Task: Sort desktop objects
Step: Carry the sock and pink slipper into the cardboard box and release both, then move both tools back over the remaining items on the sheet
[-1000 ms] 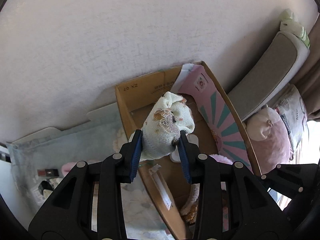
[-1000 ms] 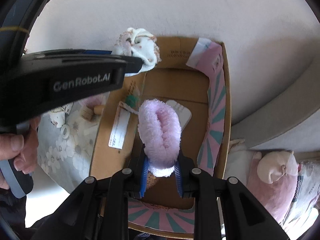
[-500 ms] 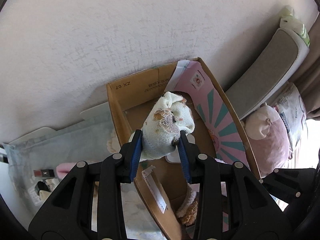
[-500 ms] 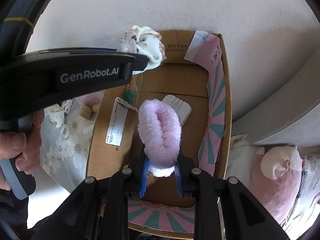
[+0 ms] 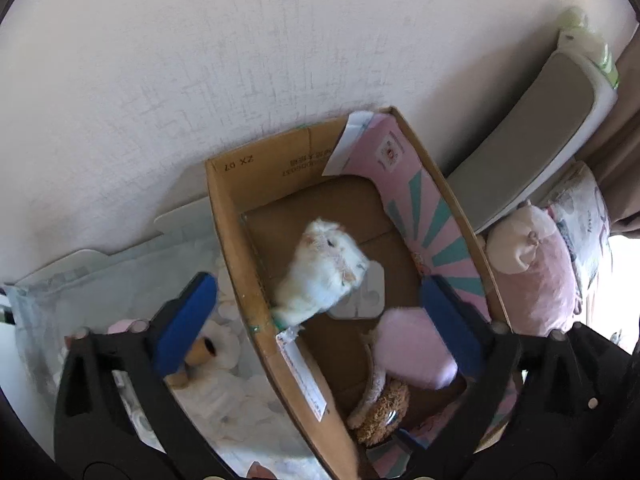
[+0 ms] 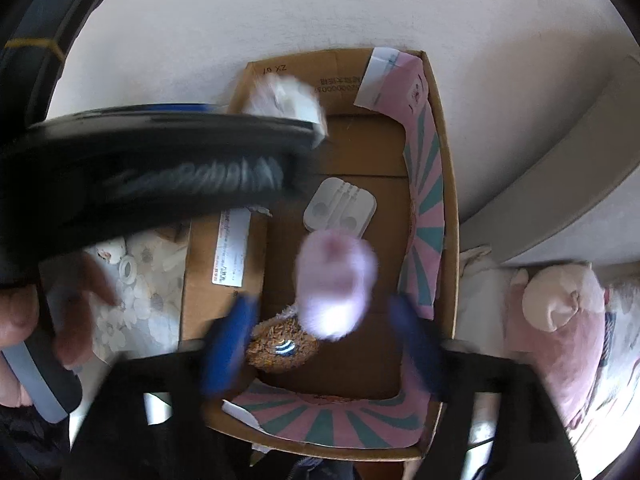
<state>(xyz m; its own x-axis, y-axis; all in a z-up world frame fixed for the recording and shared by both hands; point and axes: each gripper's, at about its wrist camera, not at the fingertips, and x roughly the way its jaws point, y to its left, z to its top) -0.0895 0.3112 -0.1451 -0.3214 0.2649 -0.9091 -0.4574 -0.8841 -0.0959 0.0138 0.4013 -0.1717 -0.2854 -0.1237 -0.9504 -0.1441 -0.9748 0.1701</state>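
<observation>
My left gripper [image 5: 319, 286] hangs over an open cardboard box [image 5: 232, 240], its jaws opening wide. The white, brown-stained cloth bundle [image 5: 324, 272] is free of the blue pads [image 5: 188, 320] and lies blurred in the box against the left wall. My right gripper [image 6: 322, 308] is over the same box [image 6: 450, 208], jaws opening. The fluffy pink item [image 6: 336, 284] sits blurred between them, touching neither pad. In the right wrist view the cloth bundle [image 6: 288, 96] shows at the box's far end. The pink item [image 5: 412, 348] also shows in the left wrist view.
Inside the box lie a white plastic holder [image 6: 340, 208] and a brown furry item [image 6: 280, 348]. The left gripper's body [image 6: 160, 172] crosses the right wrist view, a hand [image 6: 24, 312] on it. Small items lie on a floral cloth [image 5: 224, 384] left of the box. Pillows [image 5: 532, 272] lie right.
Both grippers have gone from shut to open. The cloth bundle has left the left gripper and dropped into the box. The pink item has come free of the right gripper's pads.
</observation>
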